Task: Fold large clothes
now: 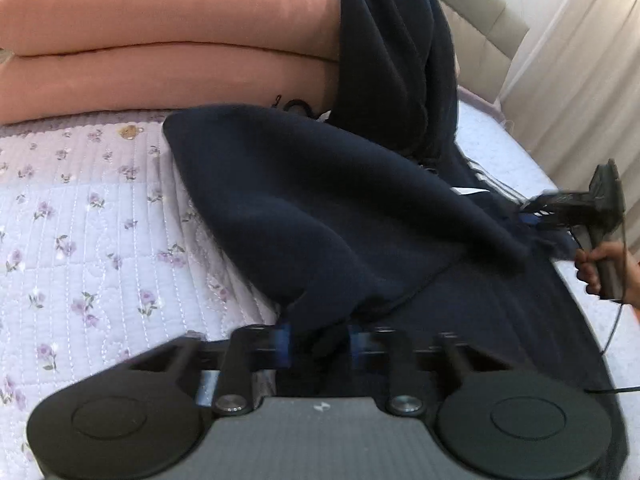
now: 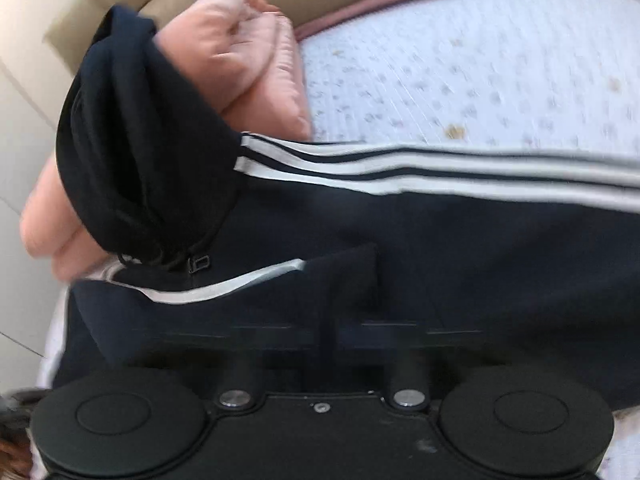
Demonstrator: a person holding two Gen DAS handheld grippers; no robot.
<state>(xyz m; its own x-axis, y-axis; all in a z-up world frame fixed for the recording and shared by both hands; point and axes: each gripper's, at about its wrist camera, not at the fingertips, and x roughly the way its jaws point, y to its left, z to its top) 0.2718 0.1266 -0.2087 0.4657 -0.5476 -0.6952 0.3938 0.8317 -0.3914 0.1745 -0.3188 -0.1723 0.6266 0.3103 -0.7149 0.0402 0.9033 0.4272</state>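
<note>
A large navy hooded jacket (image 1: 320,208) with white sleeve stripes (image 2: 400,168) lies on the bed. Its hood (image 1: 392,60) drapes up over the pink pillows. My left gripper (image 1: 320,340) is shut on a bunched fold of the jacket's edge, lifted a little off the quilt. My right gripper (image 2: 336,320) is shut on a navy fold of the jacket near a white stripe; it also shows in the left wrist view (image 1: 536,212) at the right, held by a hand, pinching the cloth.
Two stacked pink pillows (image 1: 160,40) lie at the head of the bed, against a beige headboard (image 1: 480,12). A lilac floral quilt (image 1: 80,220) covers the bed. White curtains (image 1: 580,80) hang on the right.
</note>
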